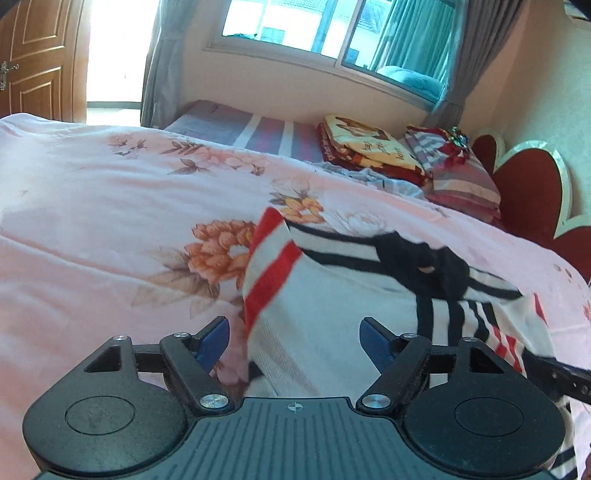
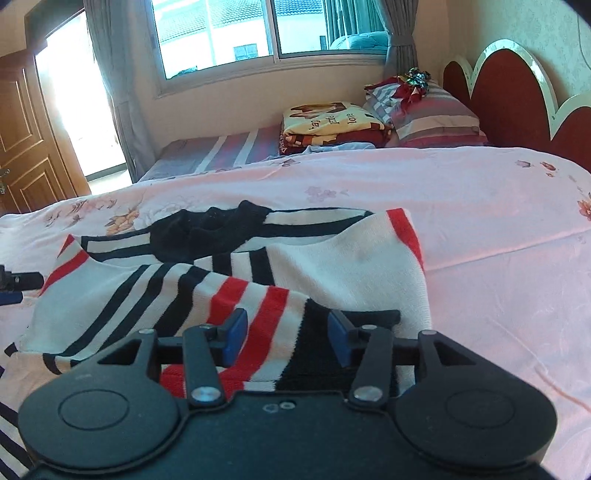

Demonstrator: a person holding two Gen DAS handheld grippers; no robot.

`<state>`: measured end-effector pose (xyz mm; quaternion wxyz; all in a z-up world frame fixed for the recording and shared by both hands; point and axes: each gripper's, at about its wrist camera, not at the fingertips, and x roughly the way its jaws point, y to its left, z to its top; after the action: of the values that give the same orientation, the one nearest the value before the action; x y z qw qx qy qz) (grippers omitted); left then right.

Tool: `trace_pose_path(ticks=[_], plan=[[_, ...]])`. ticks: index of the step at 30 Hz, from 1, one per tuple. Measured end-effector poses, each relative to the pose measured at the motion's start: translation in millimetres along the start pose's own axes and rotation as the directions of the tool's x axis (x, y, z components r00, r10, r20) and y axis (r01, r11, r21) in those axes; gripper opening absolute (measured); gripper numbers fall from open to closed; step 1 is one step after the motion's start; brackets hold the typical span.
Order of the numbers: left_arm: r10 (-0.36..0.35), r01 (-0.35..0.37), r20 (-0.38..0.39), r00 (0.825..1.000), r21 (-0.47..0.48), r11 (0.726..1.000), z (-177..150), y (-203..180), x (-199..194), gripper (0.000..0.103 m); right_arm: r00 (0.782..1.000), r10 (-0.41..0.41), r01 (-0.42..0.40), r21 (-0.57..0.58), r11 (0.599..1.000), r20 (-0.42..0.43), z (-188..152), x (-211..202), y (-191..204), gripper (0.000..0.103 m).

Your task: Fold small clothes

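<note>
Nearest us, left wrist view: the left gripper, blue pads spread wide apart, nothing between them pressed. Its left pad hangs over bare quilt; its right pad hangs over white knit.

Item one, the striped sweater: white knit with red and black bands and a black collar, lying on the pink floral quilt. In this view its left edge is a red-banded fold standing up from the quilt, just ahead of the left pad. Left of that edge we record a broad stretch of open quilt reaching to the bed's far side.

Item two, beyond the quilt: a striped sheet, a folded cartoon blanket, striped pillows and the red scalloped headboard. A wooden door stands at far left, a window above.

Right wrist view: at the left margin we see a tip of the other gripper, beside the sweater's red-striped corner. The right gripper is parted, its pads clear of the cloth, with the black-edged, red-banded sleeve end lying between and beneath them. The sweater's right edge, red-trimmed, runs down just right of this gripper; past it the quilt lies open out to the headboard.
</note>
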<state>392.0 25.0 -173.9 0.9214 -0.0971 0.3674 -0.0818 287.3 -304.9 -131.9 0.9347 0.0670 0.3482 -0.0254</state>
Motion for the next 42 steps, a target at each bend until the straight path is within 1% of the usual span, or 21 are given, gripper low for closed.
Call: trace_pose_path(ticks=[1,3,4,5,6,7,9,11,14,17,20,21,22,23,24,27,28,30,33,38,42], plan=[[0.004,-0.004,-0.014,1.000,0.014,1.000,-8,-2,0,0.077,1.000,0.007,-0.008,-0.006,1.000,-0.011,-2,2,4,0.047],[0.053,-0.050,-0.067,0.996,0.048,0.998,-26,-2,12,0.077,0.999,0.002,-0.004,-0.040,0.999,-0.040,-9,8,12,0.047],[0.055,-0.053,-0.059,0.997,0.035,0.998,-35,6,16,0.079,0.998,-0.018,0.013,-0.074,0.997,-0.065,-14,14,15,0.046],[0.066,-0.065,-0.017,0.998,0.046,0.997,-41,9,14,0.080,0.997,-0.042,0.034,-0.123,0.992,-0.066,-20,19,16,0.046],[0.086,-0.085,-0.009,0.996,0.072,0.994,-43,8,13,0.080,0.998,-0.057,0.050,-0.174,0.983,-0.031,-26,19,16,0.047],[0.087,-0.086,-0.014,0.996,0.075,0.993,-42,9,11,0.080,0.997,-0.076,0.071,-0.195,0.978,-0.020,-29,18,15,0.047],[0.095,-0.094,-0.041,0.995,0.035,0.995,-37,15,6,0.080,0.995,-0.089,0.083,-0.156,0.984,-0.038,-25,13,11,0.047],[0.095,-0.094,-0.020,0.995,0.007,0.996,-33,14,-8,0.080,0.995,-0.091,0.086,-0.120,0.989,-0.037,-21,4,10,0.046],[0.064,-0.065,0.016,0.998,0.065,0.996,-33,-6,-20,0.080,0.999,-0.027,0.025,-0.092,0.995,-0.017,-21,-8,17,0.046],[0.034,-0.034,0.005,0.999,0.100,0.994,-36,-26,-14,0.080,1.000,0.000,-0.002,-0.119,0.993,-0.018,-21,-6,36,0.047],[0.084,-0.078,-0.044,0.995,0.123,0.989,-48,-27,0,0.080,0.999,-0.011,0.002,-0.172,0.985,-0.052,-27,2,51,0.048],[0.087,-0.080,-0.052,0.995,0.121,0.989,-50,-23,4,0.083,0.997,-0.028,0.014,-0.194,0.981,-0.066,-32,7,51,0.050],[0.103,-0.097,-0.043,0.994,0.117,0.988,-51,-20,4,0.092,0.998,-0.021,0.010,-0.192,0.981,-0.053,-35,7,47,0.053],[0.110,-0.105,-0.061,0.992,0.087,0.991,-50,-16,6,0.094,0.998,-0.022,0.012,-0.173,0.985,-0.055,-36,8,41,0.060],[0.103,-0.099,-0.071,0.992,0.056,0.993,-48,-12,7,0.094,0.998,-0.011,0.001,-0.150,0.989,-0.063,-35,7,37,0.060],[0.124,-0.119,-0.077,0.989,0.059,0.991,-46,-15,6,0.094,0.997,-0.023,0.011,-0.155,0.988,-0.077,-32,6,38,0.060],[0.127,-0.123,-0.075,0.989,0.057,0.991,-46,-16,4,0.094,0.996,-0.028,0.015,-0.154,0.988,-0.080,-31,4,41,0.060],[0.131,-0.128,-0.067,0.989,0.048,0.991,-45,-17,-2,0.094,0.997,0.000,-0.009,-0.122,0.992,-0.074,-28,-4,42,0.055],[0.129,-0.127,-0.036,0.991,0.062,0.990,-43,-23,-16,0.094,0.998,0.026,-0.031,-0.108,0.994,-0.049,-24,-16,44,0.055],[0.089,-0.091,0.020,0.996,0.110,0.990,-38,-44,-39,0.094,0.998,0.056,-0.060,-0.108,0.992,-0.039,-20,-27,48,0.055],[0.042,-0.045,0.025,0.999,0.118,0.992,-41,-64,-49,0.094,0.995,0.088,-0.091,-0.098,0.991,-0.039,-23,-34,52,0.055]])
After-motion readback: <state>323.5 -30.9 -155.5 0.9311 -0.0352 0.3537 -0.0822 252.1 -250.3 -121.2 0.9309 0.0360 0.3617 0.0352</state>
